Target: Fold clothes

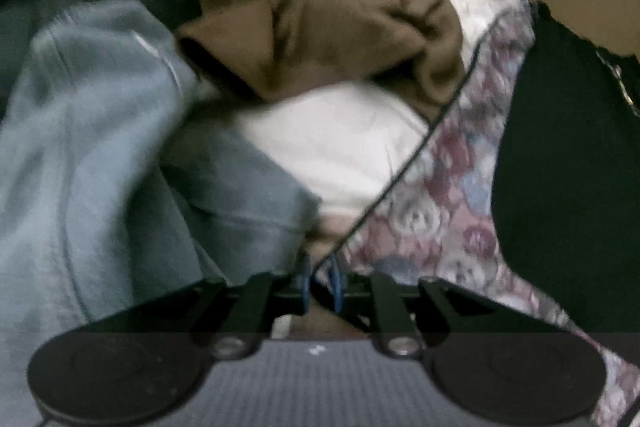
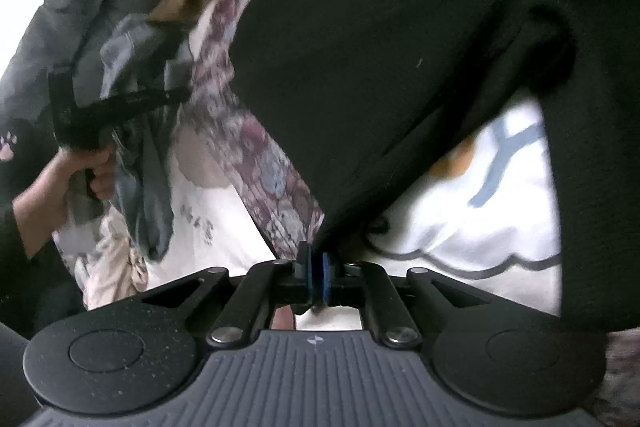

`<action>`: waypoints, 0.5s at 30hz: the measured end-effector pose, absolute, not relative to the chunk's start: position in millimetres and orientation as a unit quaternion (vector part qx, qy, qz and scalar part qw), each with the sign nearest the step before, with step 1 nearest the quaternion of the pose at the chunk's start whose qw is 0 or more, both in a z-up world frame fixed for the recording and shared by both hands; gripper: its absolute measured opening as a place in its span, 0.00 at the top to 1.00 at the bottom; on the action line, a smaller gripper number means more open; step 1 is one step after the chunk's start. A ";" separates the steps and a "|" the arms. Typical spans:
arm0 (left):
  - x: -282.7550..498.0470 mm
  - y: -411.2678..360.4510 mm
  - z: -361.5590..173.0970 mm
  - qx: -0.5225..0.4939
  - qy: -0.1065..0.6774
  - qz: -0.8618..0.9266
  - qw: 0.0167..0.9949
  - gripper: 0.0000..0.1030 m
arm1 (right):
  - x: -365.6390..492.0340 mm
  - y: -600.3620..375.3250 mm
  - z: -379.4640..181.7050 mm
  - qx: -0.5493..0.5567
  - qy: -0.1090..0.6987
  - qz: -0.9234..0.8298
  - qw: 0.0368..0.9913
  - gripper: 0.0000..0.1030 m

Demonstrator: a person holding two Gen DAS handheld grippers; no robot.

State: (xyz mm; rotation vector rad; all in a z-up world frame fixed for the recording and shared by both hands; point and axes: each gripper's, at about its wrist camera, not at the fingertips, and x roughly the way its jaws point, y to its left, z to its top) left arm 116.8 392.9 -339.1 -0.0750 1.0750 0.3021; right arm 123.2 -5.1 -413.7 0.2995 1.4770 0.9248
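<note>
White bedding (image 1: 340,147) under heaped brown garment (image 1: 320,19), blue sweatshirt (image 1: 80,147), black cloth (image 2: 380,47)

Dim, blurred, perhaps window-lit fisheye views

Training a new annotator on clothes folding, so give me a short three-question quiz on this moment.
1. True or false: the right gripper is shut on the black garment.
2. In the left wrist view, what lies left of the brown garment? A) light blue garment B) black garment C) cardboard
3. What pattern has the fabric whose dark-edged hem runs between the fingers of the left gripper?

Key
1. True: the black cloth is drawn taut into the closed pads.
2. A.
3. Floral: it is the floral fabric.
</note>
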 end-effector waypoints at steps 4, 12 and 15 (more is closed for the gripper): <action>130.9 377.2 -324.1 -0.030 0.485 0.139 0.863 0.87 | 135.4 -21.8 -394.4 0.138 0.623 0.399 0.659 0.79; 180.0 332.9 -295.1 -0.028 0.442 0.052 0.895 0.87 | 167.9 -58.8 -368.2 0.163 0.573 0.364 0.716 0.79; 197.3 317.5 -296.3 -0.032 0.432 0.025 0.901 0.87 | 179.1 -71.0 -365.9 0.162 0.560 0.341 0.738 0.79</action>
